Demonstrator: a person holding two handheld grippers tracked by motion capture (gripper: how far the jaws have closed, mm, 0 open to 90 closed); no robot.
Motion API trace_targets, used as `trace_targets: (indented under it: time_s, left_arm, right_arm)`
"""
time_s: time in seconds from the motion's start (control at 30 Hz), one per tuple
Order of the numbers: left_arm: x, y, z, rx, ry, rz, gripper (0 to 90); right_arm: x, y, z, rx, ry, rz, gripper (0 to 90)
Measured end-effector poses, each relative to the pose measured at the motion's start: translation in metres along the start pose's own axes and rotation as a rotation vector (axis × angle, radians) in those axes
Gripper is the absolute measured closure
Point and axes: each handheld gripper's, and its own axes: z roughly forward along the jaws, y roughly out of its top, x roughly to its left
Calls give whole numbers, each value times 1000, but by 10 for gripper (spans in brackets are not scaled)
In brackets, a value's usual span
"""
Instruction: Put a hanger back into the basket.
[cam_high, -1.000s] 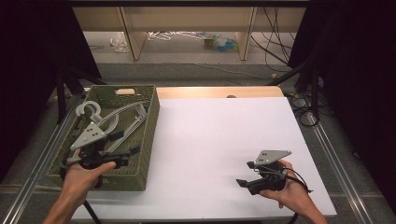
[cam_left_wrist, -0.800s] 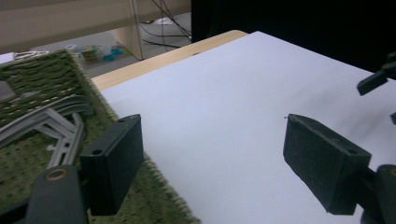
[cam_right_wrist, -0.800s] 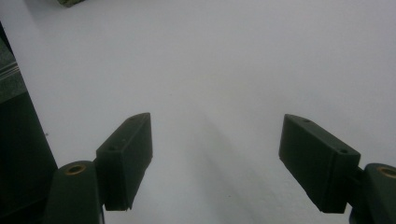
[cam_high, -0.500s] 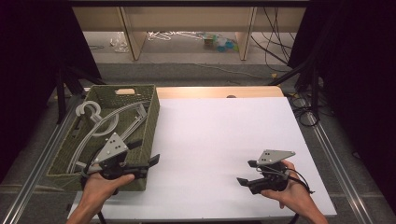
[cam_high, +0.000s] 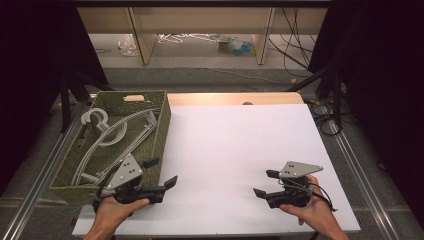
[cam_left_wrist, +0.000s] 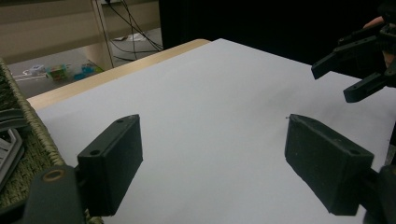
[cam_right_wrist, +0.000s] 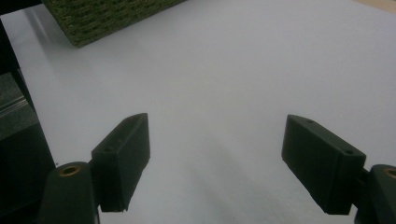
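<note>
White paper covers the table (cam_high: 240, 145) where we hold a claw in each hand. Our left claw (cam_high: 160, 174) sits just beside the near right corner of the green woven basket (cam_high: 159, 131), its jaws apart with nothing between them, pointing across the sheet toward the other hand. In the left gripper view those two black jaws frame bare white table, with the basket's wall (cam_left_wrist: 28, 140) at the left edge. Grey plastic hangers (cam_high: 107, 135) lie piled inside the basket, hooks toward its far end, untouched by either claw. Our right claw (cam_high: 265, 183) is low over the near right part of the table, well apart from the basket; its jaws have just been opening and stand wide with nothing between them. From the right gripper view we look along them over white table to a corner of the basket (cam_right_wrist: 102, 18).
</note>
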Motion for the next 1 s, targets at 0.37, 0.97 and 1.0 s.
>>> trace_targets:
  time_s: [0.37, 0.97, 1.0]
  left_arm:
    - [-11, -30, 6, -40, 14, 24, 163]
    - [-12, -36, 1, -65, 20, 3, 163]
    - [-12, -36, 1, -66, 25, -10, 163]
  right_arm:
    - [9, -2, -7, -75, -25, -3, 172]
    - [26, -18, -15, -193, -47, 2, 169]
    - [26, -18, -14, -180, -36, 3, 169]
